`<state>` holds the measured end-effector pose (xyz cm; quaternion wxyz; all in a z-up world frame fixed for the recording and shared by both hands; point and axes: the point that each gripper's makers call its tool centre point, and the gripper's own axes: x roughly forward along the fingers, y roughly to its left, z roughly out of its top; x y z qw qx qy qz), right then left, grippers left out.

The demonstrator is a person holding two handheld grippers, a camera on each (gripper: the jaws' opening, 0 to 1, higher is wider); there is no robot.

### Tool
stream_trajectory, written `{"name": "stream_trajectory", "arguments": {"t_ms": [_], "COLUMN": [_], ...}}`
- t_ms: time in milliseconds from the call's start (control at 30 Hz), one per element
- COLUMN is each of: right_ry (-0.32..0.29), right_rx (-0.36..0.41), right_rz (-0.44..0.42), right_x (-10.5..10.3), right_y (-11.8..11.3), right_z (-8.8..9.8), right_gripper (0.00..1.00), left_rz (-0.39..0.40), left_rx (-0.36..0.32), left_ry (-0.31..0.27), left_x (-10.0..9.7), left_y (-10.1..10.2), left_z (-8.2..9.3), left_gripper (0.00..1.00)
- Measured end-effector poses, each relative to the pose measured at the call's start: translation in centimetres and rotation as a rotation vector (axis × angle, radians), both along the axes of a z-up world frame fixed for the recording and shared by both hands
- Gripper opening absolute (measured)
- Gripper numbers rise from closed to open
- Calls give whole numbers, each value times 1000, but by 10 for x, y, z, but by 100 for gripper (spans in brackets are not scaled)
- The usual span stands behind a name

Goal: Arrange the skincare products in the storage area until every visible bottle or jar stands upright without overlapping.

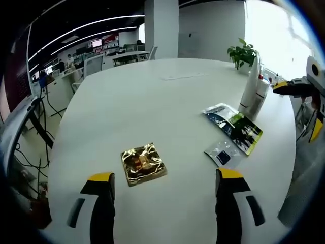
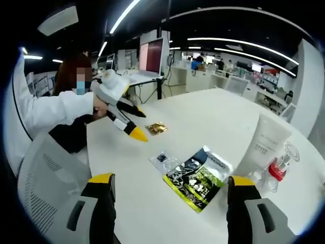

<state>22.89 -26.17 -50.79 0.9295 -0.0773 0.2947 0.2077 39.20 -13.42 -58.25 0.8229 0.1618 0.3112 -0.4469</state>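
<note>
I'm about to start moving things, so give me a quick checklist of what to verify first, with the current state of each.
1. Left gripper open, holding nothing: ok.
2. Right gripper open, holding nothing: ok.
3. White tube upright: ok.
4. Small red-capped bottle upright: cannot tell; it sits beside the tube.
5. Gold packet, green-and-black sachet and small dark sachet lie flat, so not upright: not ok.
6. Table has free room around the items: ok.

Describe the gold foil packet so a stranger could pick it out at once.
On the round white table, look away from the tall white tube and the dark sachets beside it. The gold foil packet lies flat and alone, nearest the left tool; it is the one crinkled, shiny gold square.
</note>
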Motion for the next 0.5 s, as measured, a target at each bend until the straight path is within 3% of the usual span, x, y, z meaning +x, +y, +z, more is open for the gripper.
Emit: {"name": "stream_trajectory", "arguments": {"t_ms": [333,500], "right_ry": [13,20], "right_rx": [1,1], "right_rz": [3,0], "right_x": [2,2], "right_y": [1,0], "right_z": [-4,-6], "right_gripper": [94,94], "left_rz": [52,47], "left_rx": [-21,4], "left_ry": [13,12], "left_x": [15,21], "left_y": [1,0], "left_z": [-15,-20], "left_gripper": [68,68]}}
